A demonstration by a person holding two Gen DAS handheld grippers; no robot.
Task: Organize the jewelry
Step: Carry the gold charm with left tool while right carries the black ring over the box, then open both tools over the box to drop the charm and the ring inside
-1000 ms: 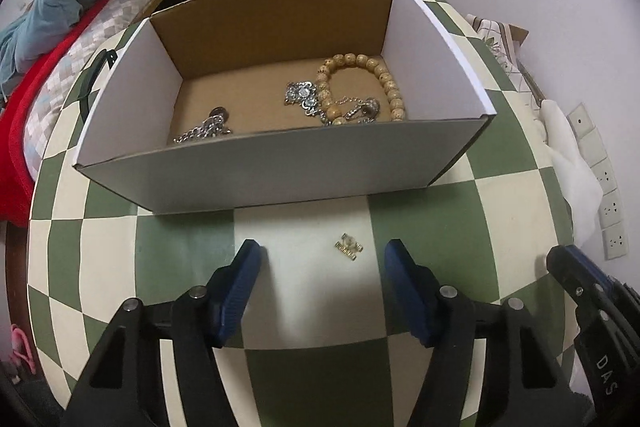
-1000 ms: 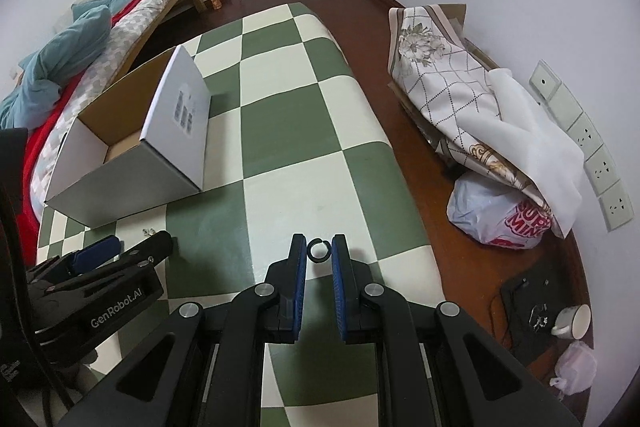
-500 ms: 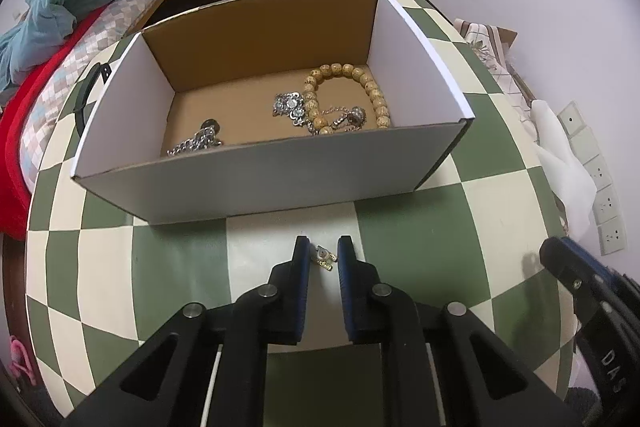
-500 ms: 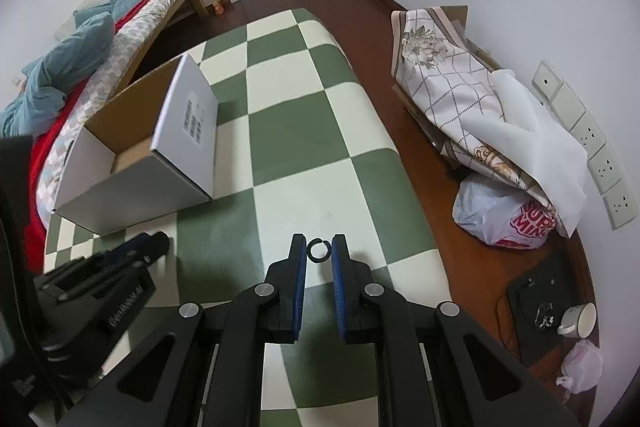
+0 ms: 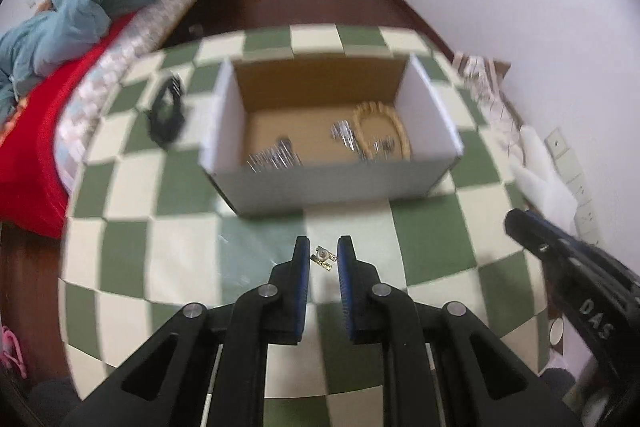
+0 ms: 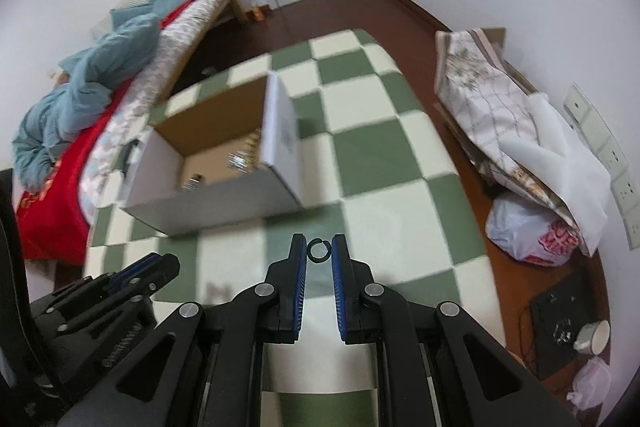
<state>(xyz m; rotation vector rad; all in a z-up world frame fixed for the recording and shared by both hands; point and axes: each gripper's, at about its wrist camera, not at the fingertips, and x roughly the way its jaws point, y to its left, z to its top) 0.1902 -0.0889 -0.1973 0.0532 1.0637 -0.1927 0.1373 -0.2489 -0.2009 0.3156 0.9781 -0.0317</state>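
left gripper [image 5: 323, 257]: pinching a small gold earring [image 5: 323, 259] right at the tips, held up over the checkered tablecloth [image 5: 160, 187] just short of the box

right gripper [image 6: 319, 251]: nipped onto a little black ring [image 6: 319, 251], also at the very tips, near the box's front corner

cardboard box [image 5: 340, 183]: open top, white outside. Already in there: a wooden bead bracelet [image 5: 384, 131] on the right with silvery pieces [image 5: 344, 135] beside it, and a silver chain [image 5: 274, 159] on the left

step in hand: looks like both pieces are on their way into the box

how I'd do it: carry each one clear over the front wall before letting go, since it stands between the grippers and the floor of the box. Go one at a time so the two grippers don't bump

drop spot: the bare cardboard in the middle looks best, less tangling with the chain

watch out: both grips are tiny tip pinches, so don't tilt or jerk, or they could slip out

other stuff: a black loop [image 5: 166, 113] lies on the cloth left of the box, can't tell what it is
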